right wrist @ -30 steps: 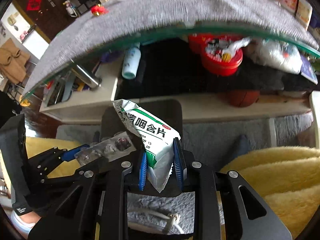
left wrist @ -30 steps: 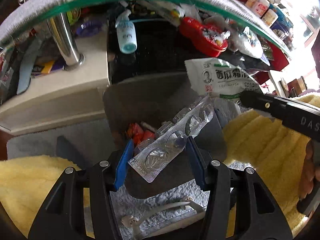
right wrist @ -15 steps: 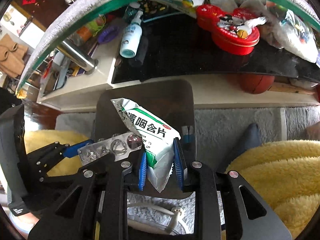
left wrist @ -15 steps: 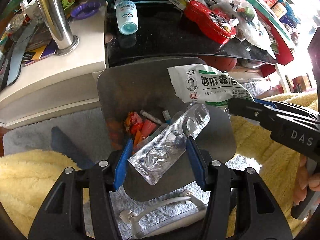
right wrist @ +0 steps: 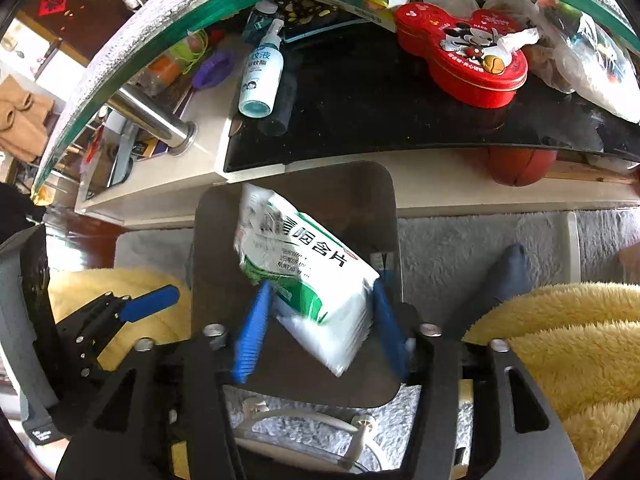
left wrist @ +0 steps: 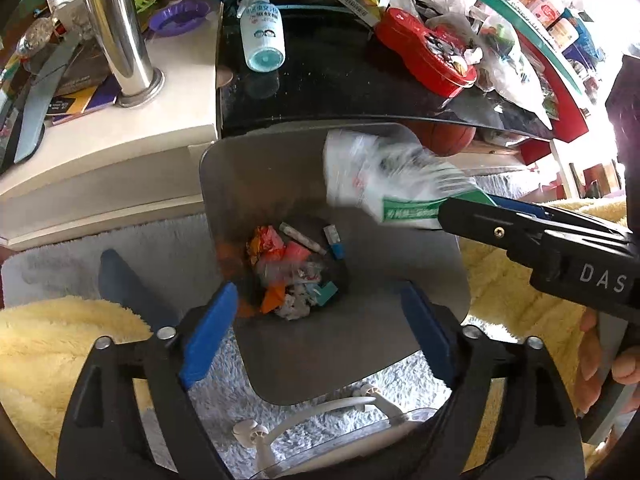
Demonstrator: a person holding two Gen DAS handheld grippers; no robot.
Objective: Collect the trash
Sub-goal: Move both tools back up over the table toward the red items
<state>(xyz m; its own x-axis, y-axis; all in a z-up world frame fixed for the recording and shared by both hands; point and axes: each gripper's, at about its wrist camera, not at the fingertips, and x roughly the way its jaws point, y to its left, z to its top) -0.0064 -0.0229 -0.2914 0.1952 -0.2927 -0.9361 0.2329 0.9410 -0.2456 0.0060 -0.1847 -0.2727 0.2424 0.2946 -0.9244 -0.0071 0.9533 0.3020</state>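
My left gripper [left wrist: 316, 332] hangs over a grey metal bin [left wrist: 400, 280]. Its jaws are opening wide and nothing is between the blue pads. At the bin's bottom lies mixed trash [left wrist: 288, 272], with a blurred clear piece on top of it. My right gripper [right wrist: 320, 332] points down over the same bin [right wrist: 372, 208], and its jaws are opening too. A white and green medicine packet [right wrist: 312, 272] sits loose and tilted between them, blurred by motion. In the left wrist view that packet [left wrist: 384, 176] shows at the right gripper's fingertips [left wrist: 500, 204].
A low table's shelf behind the bin carries a spray bottle [left wrist: 262, 36], a red tin [left wrist: 428, 56] and bags. A basketball [left wrist: 448, 140] lies under it. Yellow fluffy fabric [left wrist: 60, 344] flanks the bin. A white cable [left wrist: 312, 412] lies on the grey rug.
Both grippers' jaws have spread apart. The blister pack has left the left gripper and dropped toward the trash. The packet has come loose and tipped between the right jaws.
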